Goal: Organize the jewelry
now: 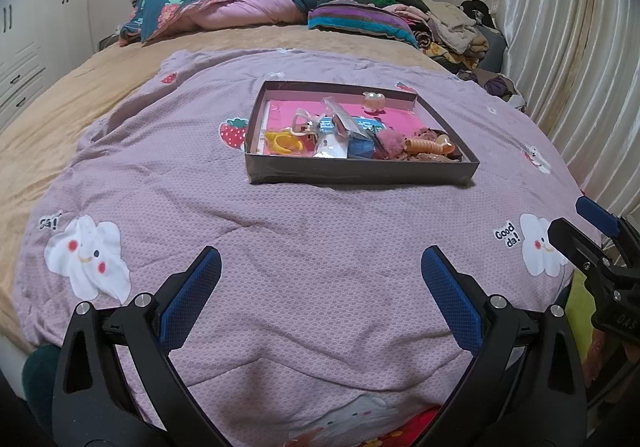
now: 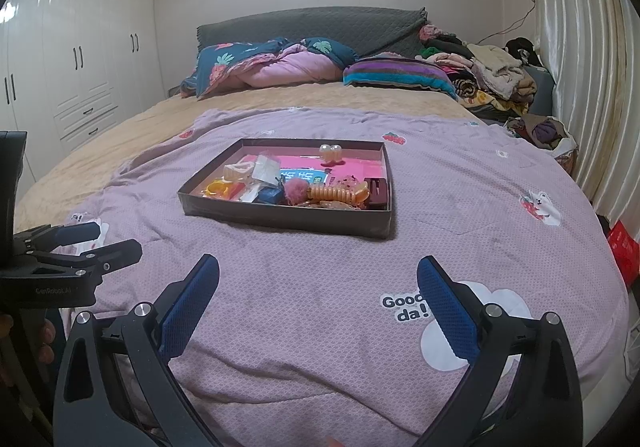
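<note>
The box (image 1: 362,171) sits on the purple blanket (image 1: 280,215) with the jewelry (image 1: 344,135) piled inside. Both the left gripper (image 1: 320,295) and the right gripper (image 2: 318,299) are spread wide and hold nothing — they hang near the box, maybe ready to pick.

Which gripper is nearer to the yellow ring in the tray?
Left, slightly. The yellow ring lies at the tray's left end, ahead of the left gripper; the right gripper is further right.

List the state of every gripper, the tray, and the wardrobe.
left gripper: open, empty, above the quilt
right gripper: open, empty
tray: lidless, holding mixed accessories, flat on quilt
wardrobe doors: closed
</note>
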